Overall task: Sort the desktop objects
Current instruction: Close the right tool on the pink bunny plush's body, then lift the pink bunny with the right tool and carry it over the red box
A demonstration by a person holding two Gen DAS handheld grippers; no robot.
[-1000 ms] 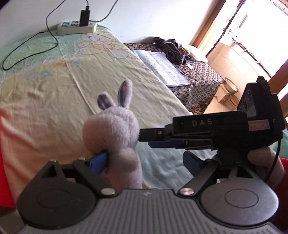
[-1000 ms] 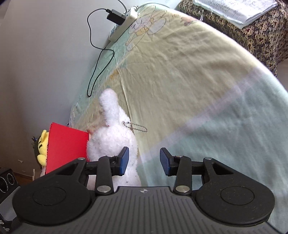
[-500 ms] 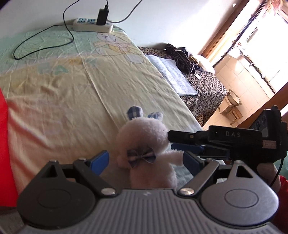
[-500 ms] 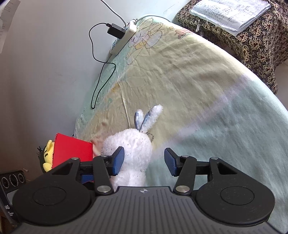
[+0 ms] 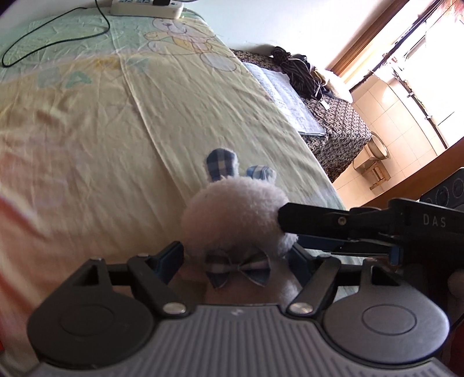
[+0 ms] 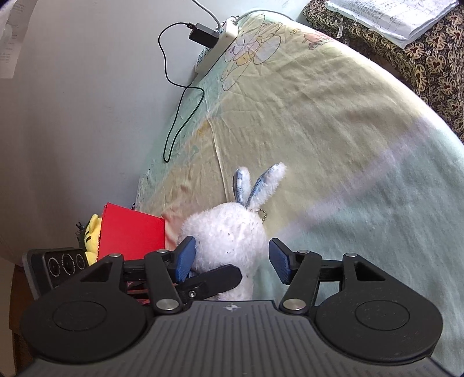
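Rabbit upright between both spread grippers | left gripper, right gripper | we close squarely on body, 12 o'clock.

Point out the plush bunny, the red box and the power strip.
plush bunny (image 6: pixel 226 229), right wrist view, back of its white head.
red box (image 6: pixel 130 232), right wrist view, its flat red face.
power strip (image 5: pixel 145 7), left wrist view, its white body by the wall.

The rabbit's lower body is hidden behind the left claw; the strip is cut off ahead.
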